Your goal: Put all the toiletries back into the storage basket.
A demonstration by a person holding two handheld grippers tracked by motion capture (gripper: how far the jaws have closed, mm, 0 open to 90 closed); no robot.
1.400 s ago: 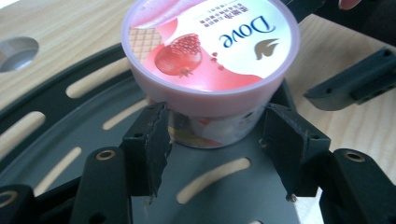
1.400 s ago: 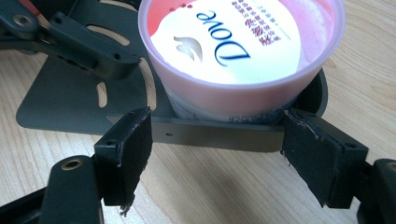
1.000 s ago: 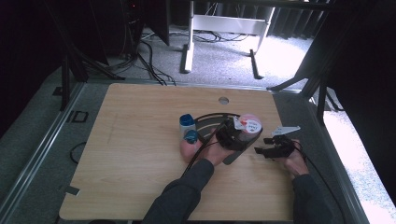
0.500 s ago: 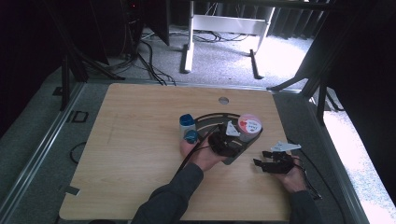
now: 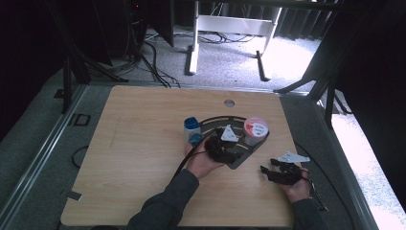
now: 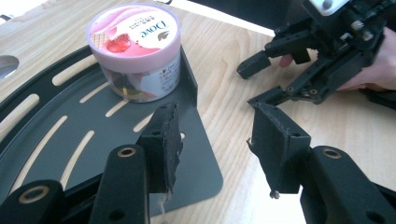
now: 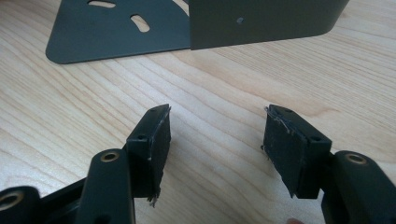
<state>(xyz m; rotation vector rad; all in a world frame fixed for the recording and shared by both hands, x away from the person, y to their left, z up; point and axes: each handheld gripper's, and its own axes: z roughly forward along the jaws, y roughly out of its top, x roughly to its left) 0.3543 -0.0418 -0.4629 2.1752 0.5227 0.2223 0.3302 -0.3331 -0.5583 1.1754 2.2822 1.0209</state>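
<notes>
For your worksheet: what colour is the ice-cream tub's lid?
Pink ice-cream tub lid, clearest in the left gripper view.

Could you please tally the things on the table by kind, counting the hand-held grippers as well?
Pink ice cream tub: 1
Blue-lidded containers: 2
Dark slotted metal rack: 1
Hand-held grippers, left hand-held gripper and right hand-held gripper: 2
Total: 6

High view looks down; gripper views sit close, sharing the dark rack.

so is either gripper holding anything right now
Nothing is held: the left gripper hangs open over the dark slotted metal tray, and the right gripper is open above bare table.
</notes>
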